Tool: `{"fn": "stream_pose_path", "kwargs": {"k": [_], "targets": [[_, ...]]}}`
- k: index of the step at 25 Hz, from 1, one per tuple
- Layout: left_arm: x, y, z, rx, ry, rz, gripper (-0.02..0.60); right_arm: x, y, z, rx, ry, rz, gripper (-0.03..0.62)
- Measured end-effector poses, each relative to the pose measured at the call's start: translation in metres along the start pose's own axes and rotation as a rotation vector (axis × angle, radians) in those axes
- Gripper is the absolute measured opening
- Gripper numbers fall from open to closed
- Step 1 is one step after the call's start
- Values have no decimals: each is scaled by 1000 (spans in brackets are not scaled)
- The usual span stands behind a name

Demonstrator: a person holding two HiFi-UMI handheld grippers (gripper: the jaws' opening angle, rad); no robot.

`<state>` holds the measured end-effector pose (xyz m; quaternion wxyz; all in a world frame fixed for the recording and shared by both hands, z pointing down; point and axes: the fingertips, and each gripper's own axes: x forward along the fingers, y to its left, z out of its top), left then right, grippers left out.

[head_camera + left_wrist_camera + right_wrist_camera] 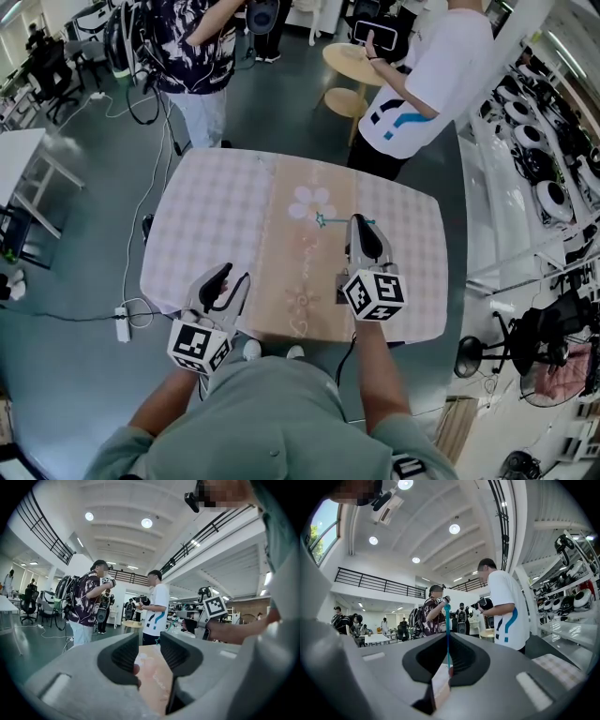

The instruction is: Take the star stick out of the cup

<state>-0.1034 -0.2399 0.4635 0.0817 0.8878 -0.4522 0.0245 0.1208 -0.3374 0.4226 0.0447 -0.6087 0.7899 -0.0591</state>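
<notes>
The left gripper [228,278] hangs over the near edge of the table [206,216]. Its jaws stand apart, with only the tablecloth showing between them. Toward the middle, the star stick [323,220] is held up off the cloth, its star end pointing left. The right gripper [360,225] has its jaws closed tight on the stick's thin teal shaft.

blue question mark [512,616] on a white shirt [501,590]
</notes>
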Motion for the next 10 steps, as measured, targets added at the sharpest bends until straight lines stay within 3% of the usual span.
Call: {"fn": "stream_pose_path", "kwargs": {"k": [10], "targets": [[-4, 2, 0, 4, -3, 1, 152, 0, 5, -2, 3, 0, 2, 5]]}}
